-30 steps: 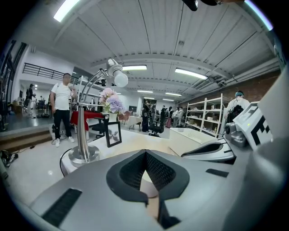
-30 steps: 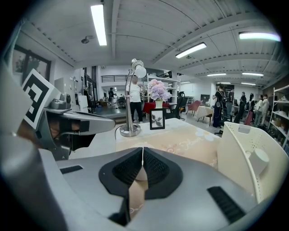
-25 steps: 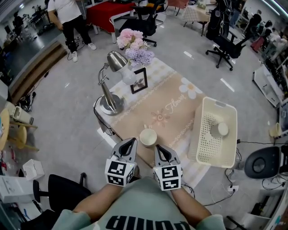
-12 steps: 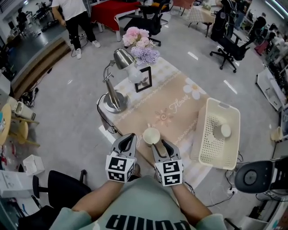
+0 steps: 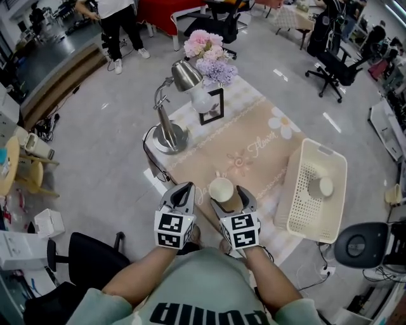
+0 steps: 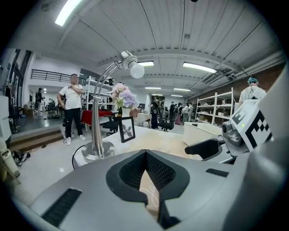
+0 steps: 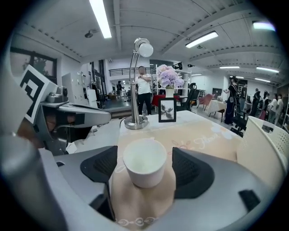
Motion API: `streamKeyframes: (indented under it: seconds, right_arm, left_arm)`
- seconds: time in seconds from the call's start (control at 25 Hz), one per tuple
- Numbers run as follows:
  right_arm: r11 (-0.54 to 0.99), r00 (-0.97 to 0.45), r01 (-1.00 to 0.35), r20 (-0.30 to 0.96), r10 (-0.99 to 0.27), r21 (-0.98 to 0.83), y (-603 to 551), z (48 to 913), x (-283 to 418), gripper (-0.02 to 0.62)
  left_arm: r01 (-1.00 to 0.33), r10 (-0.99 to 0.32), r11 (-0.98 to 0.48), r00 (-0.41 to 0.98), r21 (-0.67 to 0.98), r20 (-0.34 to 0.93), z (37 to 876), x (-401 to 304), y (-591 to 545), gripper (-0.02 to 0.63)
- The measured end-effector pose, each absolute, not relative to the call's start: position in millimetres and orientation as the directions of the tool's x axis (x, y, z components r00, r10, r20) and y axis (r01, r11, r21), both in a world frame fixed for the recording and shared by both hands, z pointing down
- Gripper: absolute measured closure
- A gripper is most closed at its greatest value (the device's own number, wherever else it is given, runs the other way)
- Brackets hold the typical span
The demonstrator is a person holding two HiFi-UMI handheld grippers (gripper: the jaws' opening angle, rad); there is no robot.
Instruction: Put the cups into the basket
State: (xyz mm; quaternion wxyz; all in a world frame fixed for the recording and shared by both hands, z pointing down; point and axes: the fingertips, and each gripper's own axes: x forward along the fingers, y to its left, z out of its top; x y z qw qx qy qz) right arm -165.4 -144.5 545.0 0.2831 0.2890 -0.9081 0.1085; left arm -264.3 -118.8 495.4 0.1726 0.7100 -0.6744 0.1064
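Note:
A white cup (image 5: 221,189) stands upright on the beige tablecloth (image 5: 254,155) near the table's front edge. My right gripper (image 5: 230,198) has its jaws opening on either side of this cup (image 7: 144,161), and the pads stand clear of its wall. Left of it, my left gripper (image 5: 184,192) is shut and holds nothing; in the left gripper view its tips (image 6: 145,155) meet over the cloth. A cream slatted basket (image 5: 290,190) lies at the table's right end with a second cup (image 5: 321,186) inside it.
A silver desk lamp (image 5: 169,134), a photo frame (image 5: 212,108) and a vase of flowers (image 5: 210,56) stand at the table's far left. An office chair (image 5: 359,244) is beside the basket on the right. A person (image 5: 120,19) stands at the far side of the room.
My right gripper has moved forward so that the cup is between its jaws, and those jaws have spread apart. The left gripper has kept its place beside it.

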Motion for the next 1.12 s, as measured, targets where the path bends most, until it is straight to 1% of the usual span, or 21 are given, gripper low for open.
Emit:
streamKeyframes:
  seconds: [0.24, 0.48, 0.64, 0.88, 1.12]
  right_arm:
    - [0.833, -0.666, -0.553, 0.61, -0.429, -0.017, -148, 565, -176, 0.213]
    - [0.846, -0.646, -0.534, 0.644, -0.41, 0.003, -148, 580, -184, 0.21]
    - [0.855, -0.641, -0.518, 0.647, -0.414, 0.034, -152, 582, -185, 0.21]
    - [0.854, -0.639, -0.52, 0.652, -0.408, 0.025, -150, 582, -182, 0.21]
    - [0.846, -0.658, -0.532, 0.623, -0.423, 0.012, -145, 565, -180, 0.21]
  left_arm:
    - [-0.995, -0.913, -0.022, 0.059, 0.094, 0.404, 508, -274, -128, 0.603]
    - [-0.995, -0.904, -0.033, 0.07, 0.094, 0.422, 516, -276, -134, 0.603]
    - [-0.995, -0.903, -0.043, 0.079, 0.094, 0.423, 518, -277, -138, 0.603]
    - [-0.993, -0.901, -0.07, 0.103, 0.093, 0.422, 516, -272, -143, 0.603]
    - [-0.992, -0.9, -0.088, 0.118, 0.09, 0.42, 515, -267, -144, 0.603]
